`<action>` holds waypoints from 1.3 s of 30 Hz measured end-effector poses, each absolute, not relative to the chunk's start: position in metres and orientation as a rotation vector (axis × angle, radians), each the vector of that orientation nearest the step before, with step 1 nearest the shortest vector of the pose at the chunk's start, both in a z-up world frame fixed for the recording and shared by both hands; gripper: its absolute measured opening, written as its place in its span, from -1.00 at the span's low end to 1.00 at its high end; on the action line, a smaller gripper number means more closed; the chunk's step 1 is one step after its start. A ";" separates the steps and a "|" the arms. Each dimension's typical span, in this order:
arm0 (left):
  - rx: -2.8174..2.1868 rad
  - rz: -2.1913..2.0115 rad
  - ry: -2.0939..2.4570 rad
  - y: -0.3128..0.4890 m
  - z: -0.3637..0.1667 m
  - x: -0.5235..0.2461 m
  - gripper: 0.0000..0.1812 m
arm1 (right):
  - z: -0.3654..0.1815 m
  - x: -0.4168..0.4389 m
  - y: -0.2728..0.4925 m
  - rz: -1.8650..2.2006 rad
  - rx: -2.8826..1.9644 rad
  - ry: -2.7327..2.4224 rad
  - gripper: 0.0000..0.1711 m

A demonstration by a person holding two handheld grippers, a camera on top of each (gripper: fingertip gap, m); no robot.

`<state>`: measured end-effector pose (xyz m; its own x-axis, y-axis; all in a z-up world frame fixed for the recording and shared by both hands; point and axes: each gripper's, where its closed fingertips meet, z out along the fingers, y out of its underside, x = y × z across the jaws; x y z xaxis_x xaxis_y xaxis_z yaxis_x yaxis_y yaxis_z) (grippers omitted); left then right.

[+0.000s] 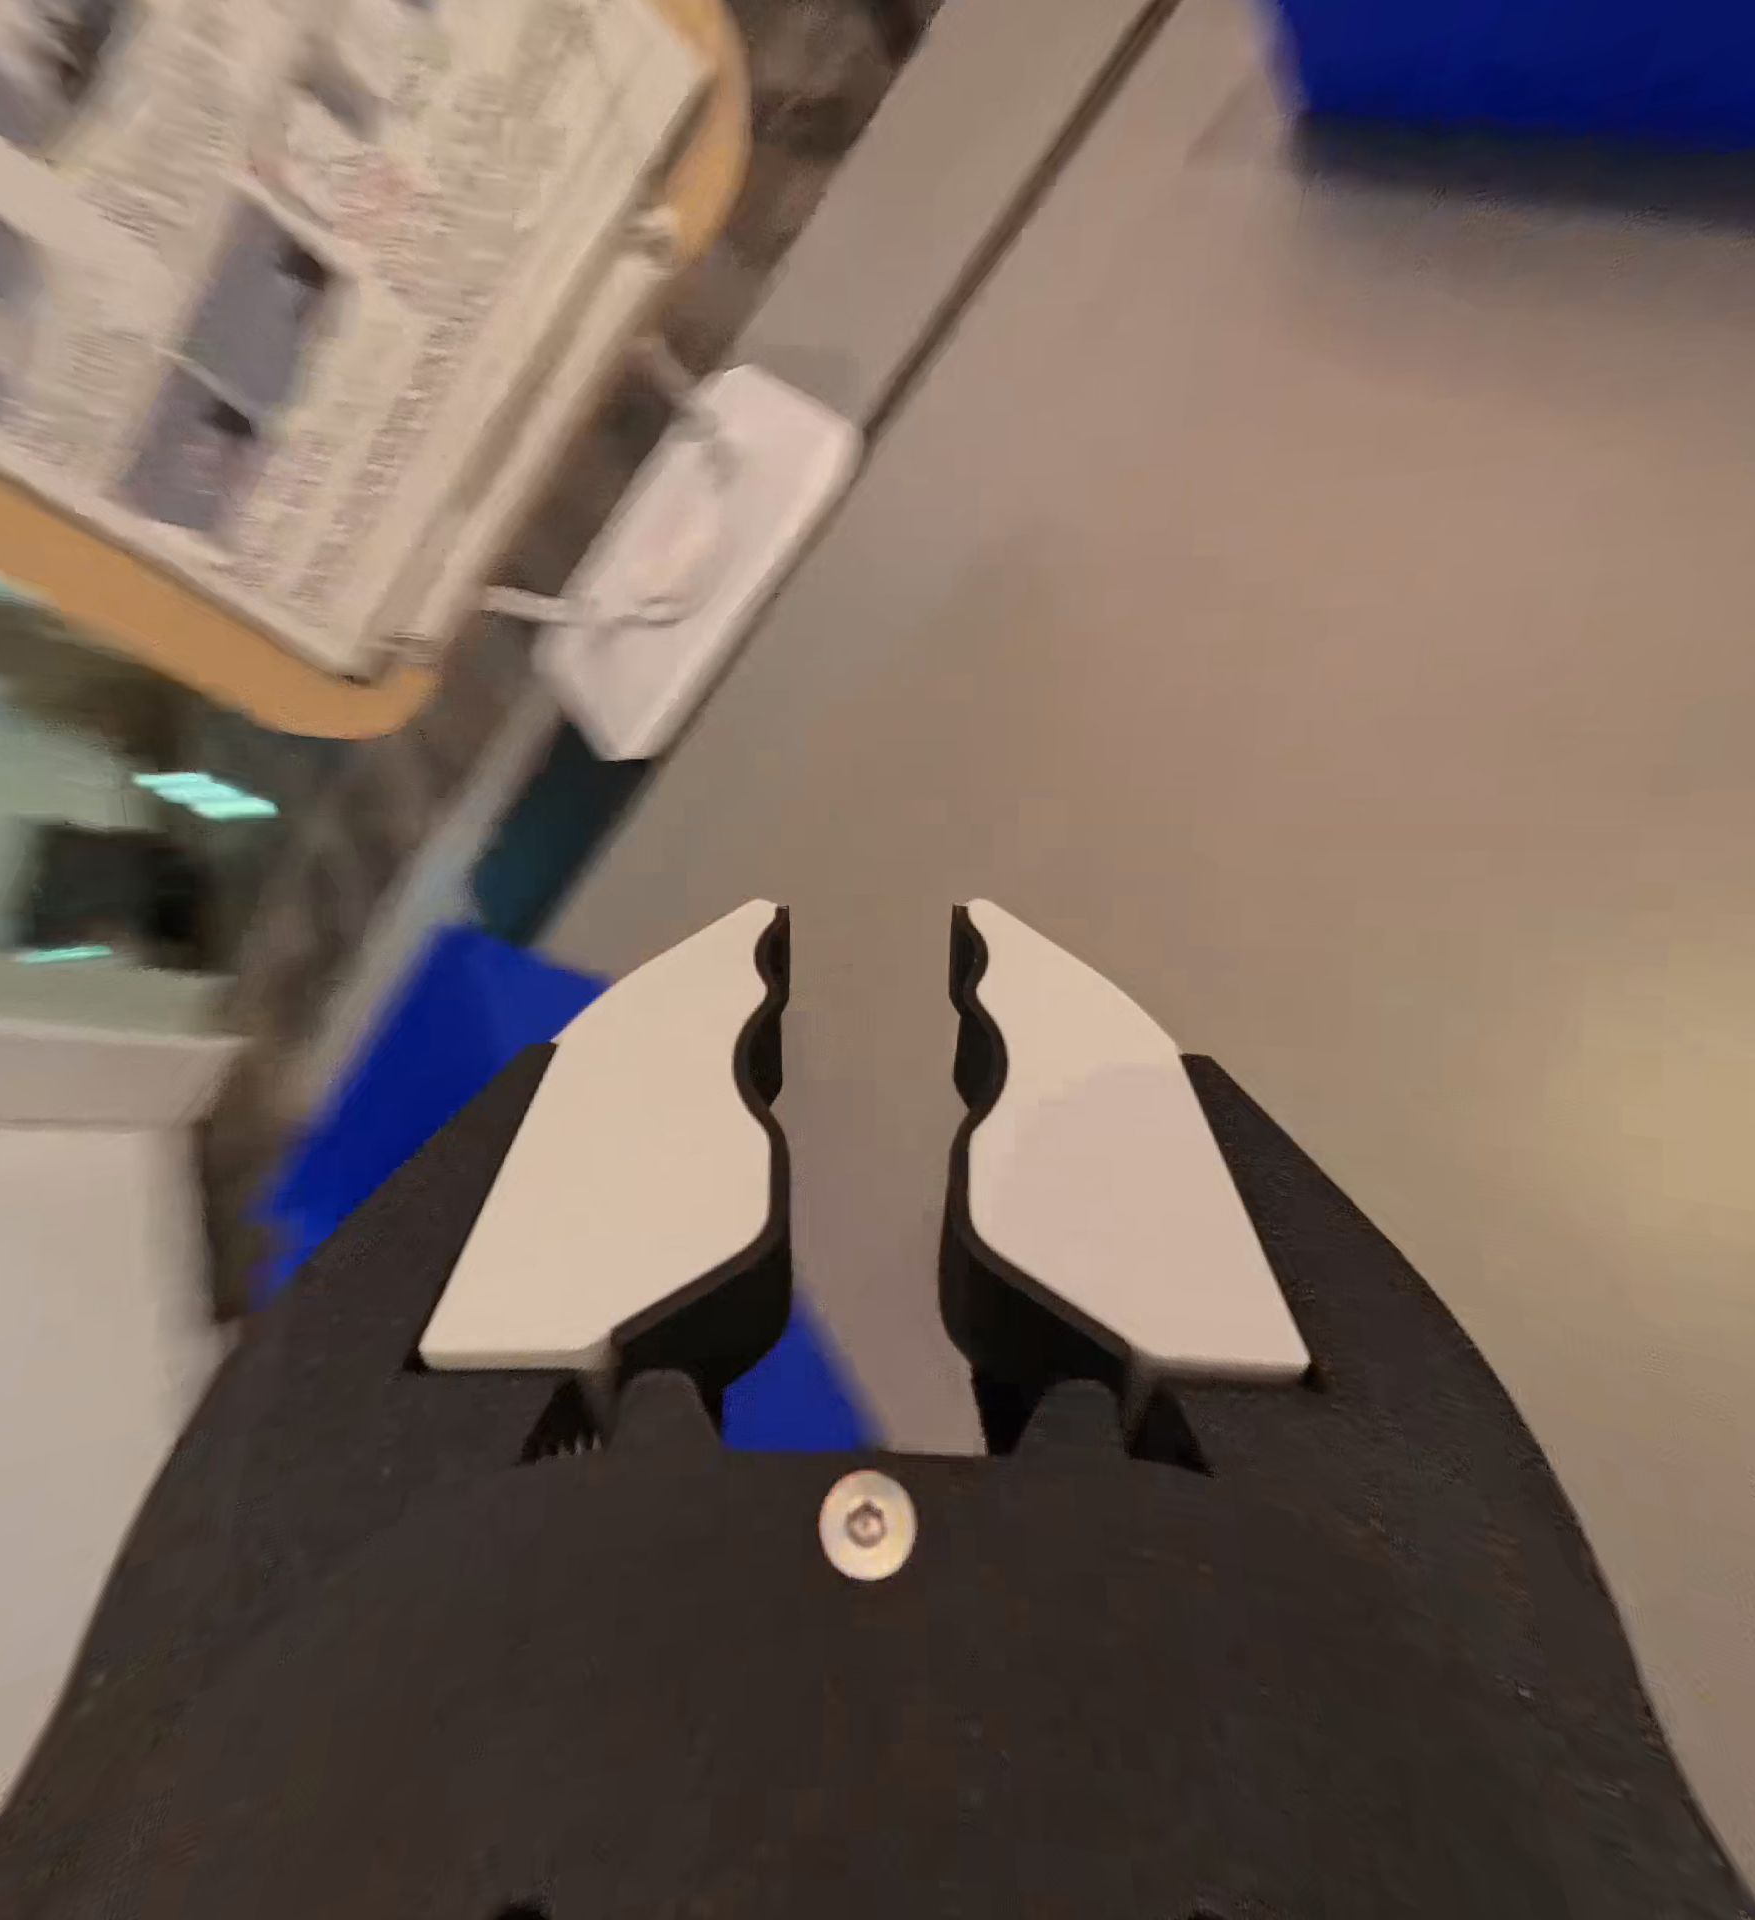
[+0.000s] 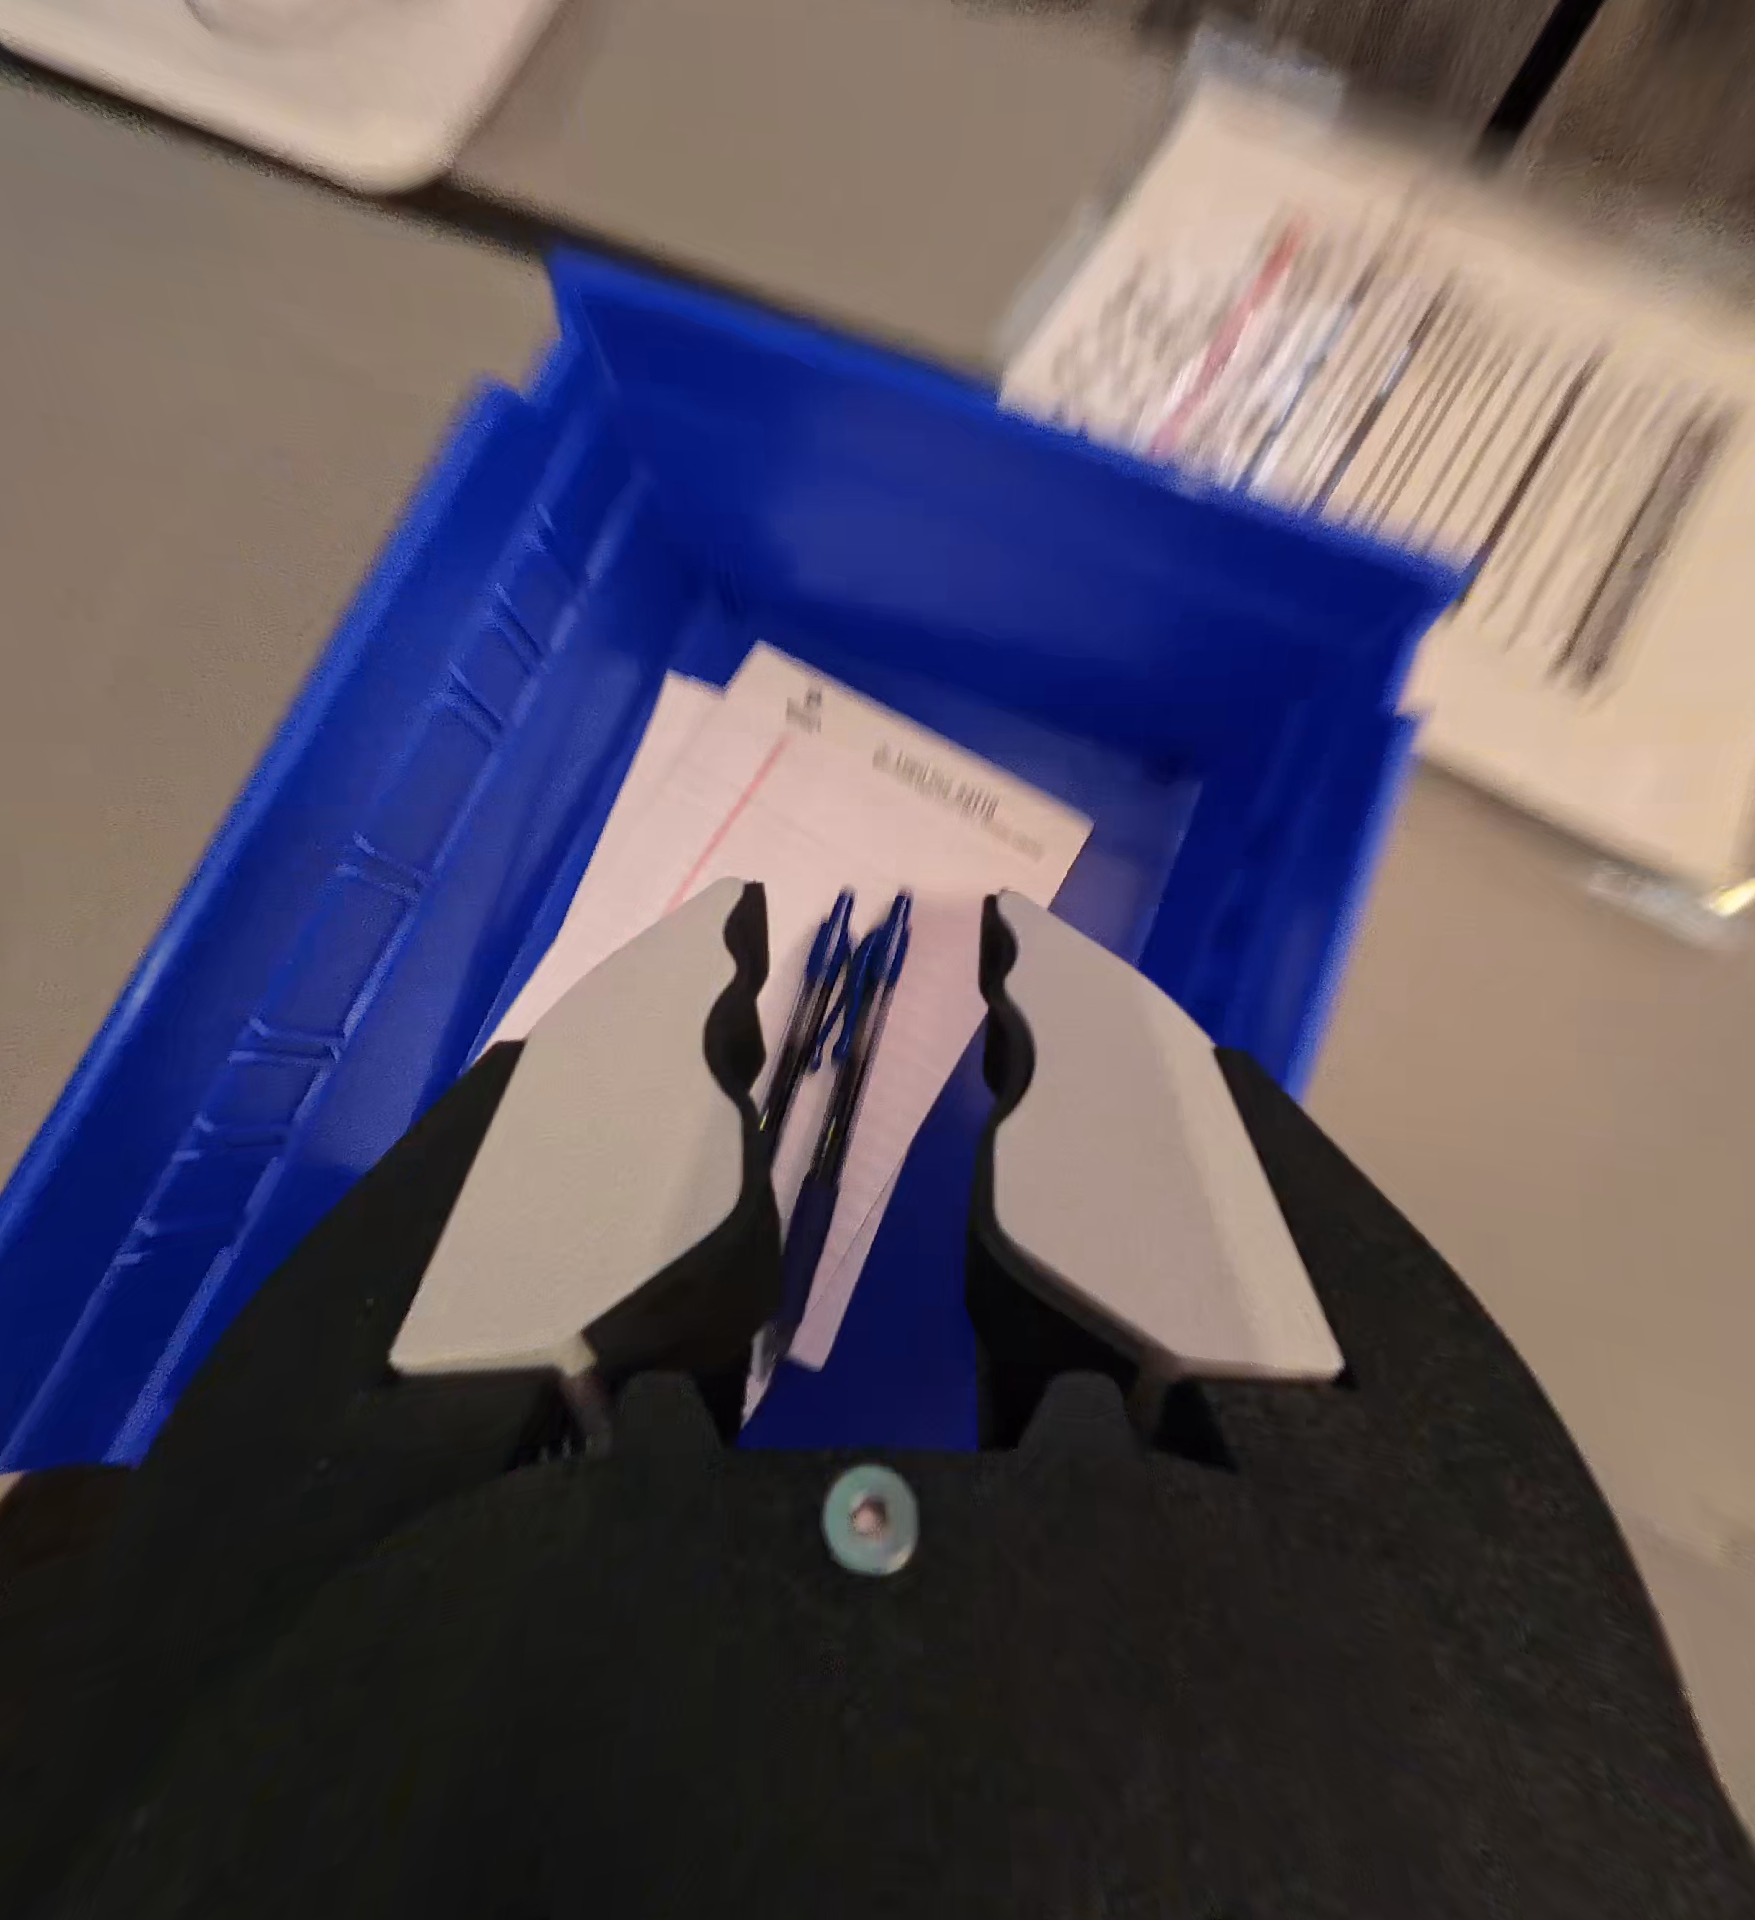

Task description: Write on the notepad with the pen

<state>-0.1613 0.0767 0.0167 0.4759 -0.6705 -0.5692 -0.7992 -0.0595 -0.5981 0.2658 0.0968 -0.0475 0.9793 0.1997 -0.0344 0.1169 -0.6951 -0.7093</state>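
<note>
R gripper (image 2: 873,914) spread above pens (image 2: 857,987), notepad (image 2: 852,810) in blue bin (image 2: 437,790); L gripper (image 1: 870,925) spread, empty.

The left gripper (image 1: 870,914), a black plastic pair of tongs with two pale grey finger plates, stands with its jaws parted and nothing between them; the scalloped black pads (image 1: 769,997) face each other across a clear gap. The right gripper (image 2: 873,899), of the same black and grey build, tilts downward with its jaws spread a little wider (also gripping nothing). Each body carries a silver screw at its middle, just behind the fingers.
</note>
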 end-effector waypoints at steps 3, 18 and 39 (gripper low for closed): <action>-1.703 0.421 1.266 0.097 0.026 -0.162 -0.68 | -0.001 0.270 0.089 -0.020 -2.121 -0.263 -0.49; -1.466 0.892 1.371 0.095 0.041 -0.152 -0.67 | -0.033 0.359 0.055 -0.250 -2.380 -0.045 -0.28; -1.513 0.786 1.405 0.088 0.024 -0.156 -0.64 | -0.053 0.360 0.065 -0.309 -2.421 -0.015 -0.24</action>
